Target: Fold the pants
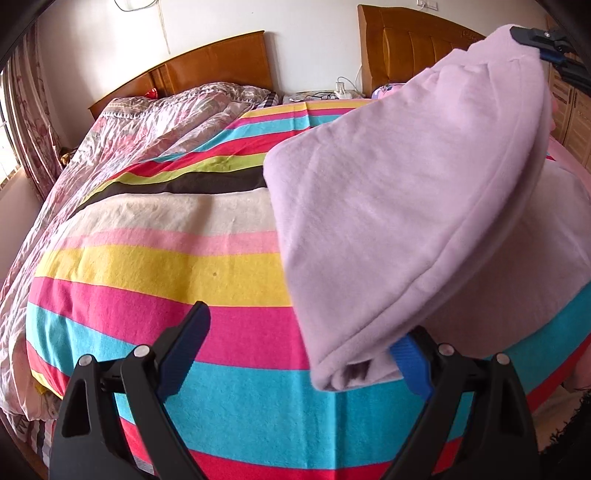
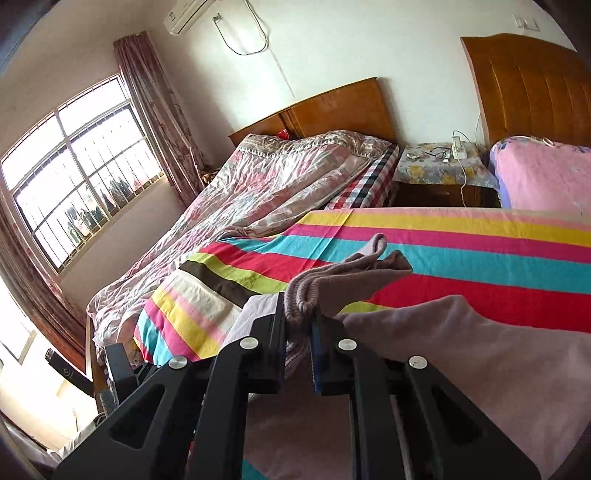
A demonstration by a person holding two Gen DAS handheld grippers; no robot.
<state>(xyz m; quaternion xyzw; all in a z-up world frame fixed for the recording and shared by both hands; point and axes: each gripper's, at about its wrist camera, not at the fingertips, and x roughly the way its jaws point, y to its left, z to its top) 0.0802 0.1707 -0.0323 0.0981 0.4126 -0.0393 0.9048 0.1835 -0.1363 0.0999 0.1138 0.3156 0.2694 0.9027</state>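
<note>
Hanging above a striped bed (image 1: 184, 266), lilac pants (image 1: 406, 206) are pinched at the waistband by the right gripper (image 2: 298, 325), while the left gripper (image 1: 301, 347) has its fingers (image 1: 184, 343) spread wide, one touching the fabric.

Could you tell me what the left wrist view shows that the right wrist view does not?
Only the left wrist view shows the left gripper open, with the pants lifted in a hanging fold. Only the right wrist view shows the right gripper shut on the waistband, plus the window and air conditioner. Both show the striped sheet and wooden headboards.
</note>
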